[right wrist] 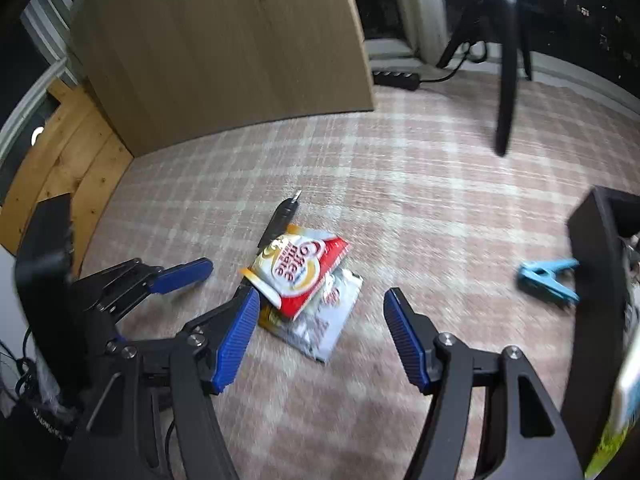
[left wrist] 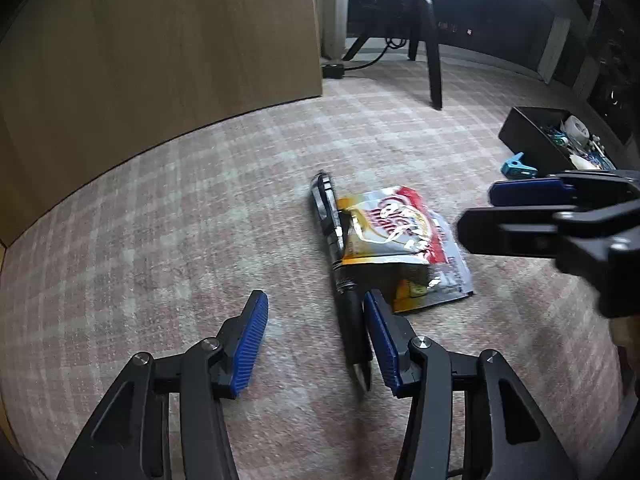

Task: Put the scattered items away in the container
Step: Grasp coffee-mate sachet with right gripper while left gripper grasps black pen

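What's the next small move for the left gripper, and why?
Probably ease the left gripper a little further down over the black pen before closing. The jaws are open and the pen lies on the carpet just inside one pad, not yet pinched.

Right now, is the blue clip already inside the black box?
No, the blue clip lies on the carpet just outside the black box, beside its wall.
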Demonstrator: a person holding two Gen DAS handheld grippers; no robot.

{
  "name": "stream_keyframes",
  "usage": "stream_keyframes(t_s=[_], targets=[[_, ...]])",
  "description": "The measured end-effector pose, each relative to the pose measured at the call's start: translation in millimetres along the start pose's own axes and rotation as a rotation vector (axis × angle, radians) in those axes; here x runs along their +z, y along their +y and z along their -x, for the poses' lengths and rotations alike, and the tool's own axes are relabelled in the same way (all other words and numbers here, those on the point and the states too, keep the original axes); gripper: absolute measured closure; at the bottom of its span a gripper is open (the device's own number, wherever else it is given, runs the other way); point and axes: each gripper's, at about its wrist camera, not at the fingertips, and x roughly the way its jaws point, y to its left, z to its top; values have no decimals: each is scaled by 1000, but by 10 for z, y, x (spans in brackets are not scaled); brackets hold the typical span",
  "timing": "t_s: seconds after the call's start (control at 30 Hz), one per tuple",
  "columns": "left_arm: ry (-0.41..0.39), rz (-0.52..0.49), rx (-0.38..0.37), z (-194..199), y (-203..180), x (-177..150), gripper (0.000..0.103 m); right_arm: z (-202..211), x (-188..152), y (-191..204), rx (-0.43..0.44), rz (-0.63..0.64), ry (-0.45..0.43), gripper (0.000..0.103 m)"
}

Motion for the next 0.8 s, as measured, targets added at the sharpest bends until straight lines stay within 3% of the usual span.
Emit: stream_keyframes(t_s=[0.07,0.27,0.53,0.57,0.63,0.7,0.77,0.8], targets=[[-1,9,27,-11,43,0,61,-101,56,39,-9,9,15,39],[-10,56,0,-3,202,-8,68,-341,149,182,-10,48,65,39],[-29,-42,-36,-88,88,130,69,-446,256,290,-31,103,78,40],[-32,-55,-39,-116,82,162,69,-451,275,300,-29,112,80,42],[-29,-70,-56,-150,68,220,71,-470,327,328,-40,136,82,57],[-29,-73,-64,-206,52,312,79,-479,415,314,-13,129,81,71],[-33,-81,-61,-221,42,333,92,-446,442,285,-2,109,70,79],[-34,-82,-61,-228,34,337,92,-416,458,267,2,99,58,83]])
